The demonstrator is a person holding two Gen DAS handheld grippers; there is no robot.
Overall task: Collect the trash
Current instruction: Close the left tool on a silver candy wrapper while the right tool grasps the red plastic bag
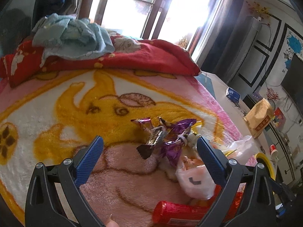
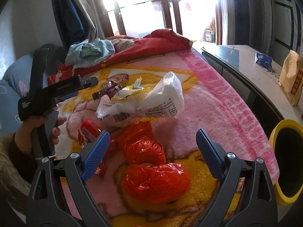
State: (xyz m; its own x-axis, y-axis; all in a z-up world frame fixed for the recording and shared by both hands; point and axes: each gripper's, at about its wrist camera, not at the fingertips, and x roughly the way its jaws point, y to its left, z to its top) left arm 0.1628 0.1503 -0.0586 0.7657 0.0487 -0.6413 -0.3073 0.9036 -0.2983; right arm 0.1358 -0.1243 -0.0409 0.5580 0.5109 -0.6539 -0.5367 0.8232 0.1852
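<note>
Trash lies on a pink and yellow cartoon blanket [image 1: 56, 113]. In the left wrist view my left gripper [image 1: 149, 147] stands open just short of crumpled purple wrappers [image 1: 174, 132], with a white plastic bag [image 1: 197, 181] and a red wrapper [image 1: 176, 213] nearer me. In the right wrist view my right gripper [image 2: 153, 141] is open over a crumpled red plastic bag [image 2: 151, 170], touching nothing. Beyond it lie a white printed bag [image 2: 151, 102], a yellow wrapper [image 2: 130, 92], the purple wrappers [image 2: 111, 89] and a red packet [image 2: 89, 132]. The left gripper [image 2: 90, 81], held by a hand [image 2: 37, 124], shows at the left.
A yellow-rimmed bin [image 2: 287, 162] stands off the bed's right edge. A white cabinet top [image 2: 246, 66] alongside carries a tan paper bag [image 2: 291, 75] and a blue packet [image 2: 263, 58]. A red quilt [image 1: 132, 56] and light blue clothes [image 1: 72, 36] are heaped at the bed's far end.
</note>
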